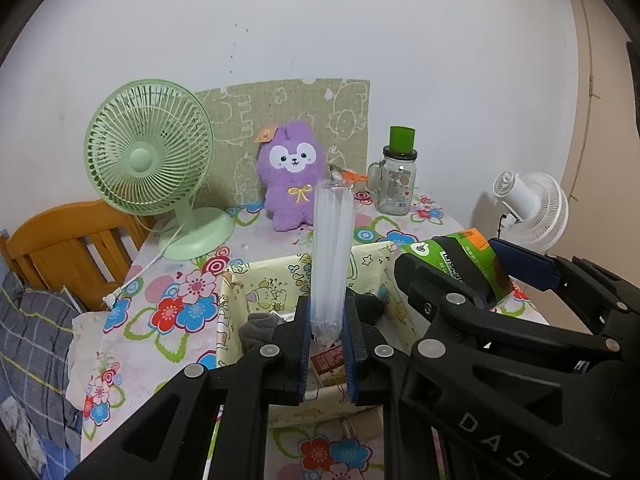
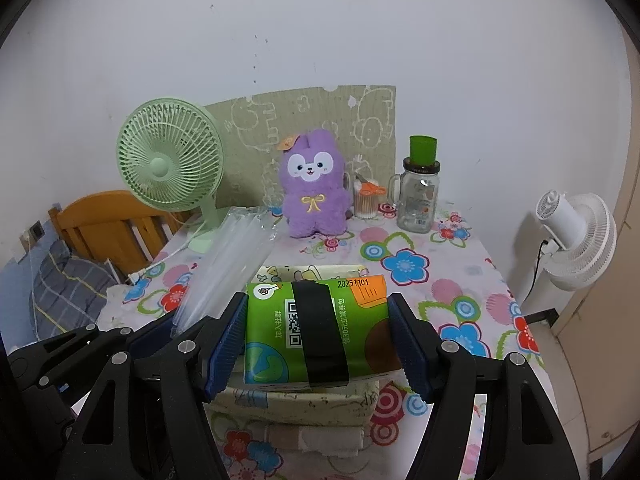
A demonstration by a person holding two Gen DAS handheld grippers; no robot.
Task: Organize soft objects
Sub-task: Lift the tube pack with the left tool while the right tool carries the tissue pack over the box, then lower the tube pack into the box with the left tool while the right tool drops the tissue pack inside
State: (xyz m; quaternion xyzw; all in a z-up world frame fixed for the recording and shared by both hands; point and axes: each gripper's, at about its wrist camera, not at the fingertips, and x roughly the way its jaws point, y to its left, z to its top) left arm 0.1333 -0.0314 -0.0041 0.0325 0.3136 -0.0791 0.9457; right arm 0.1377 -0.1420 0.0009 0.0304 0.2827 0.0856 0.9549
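I am clamping the left gripper [image 1: 327,334] on a clear plastic sleeve of white straws [image 1: 332,256], standing upright between its pads. My right gripper [image 2: 318,338] is pinching a green soft tissue pack [image 2: 316,332] half-wide, just above the cream cartoon-print fabric box [image 2: 296,400] on the table [image 2: 460,280].

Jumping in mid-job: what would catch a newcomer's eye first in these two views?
Up front, each gripper is loaded: the left gripper pinches a clear straw pack upright, and the right gripper clamps a green tissue pack, both over the patterned box. Behind them, a purple plush sits against the back wall on the flowered tablecloth, with a green fan beside it.
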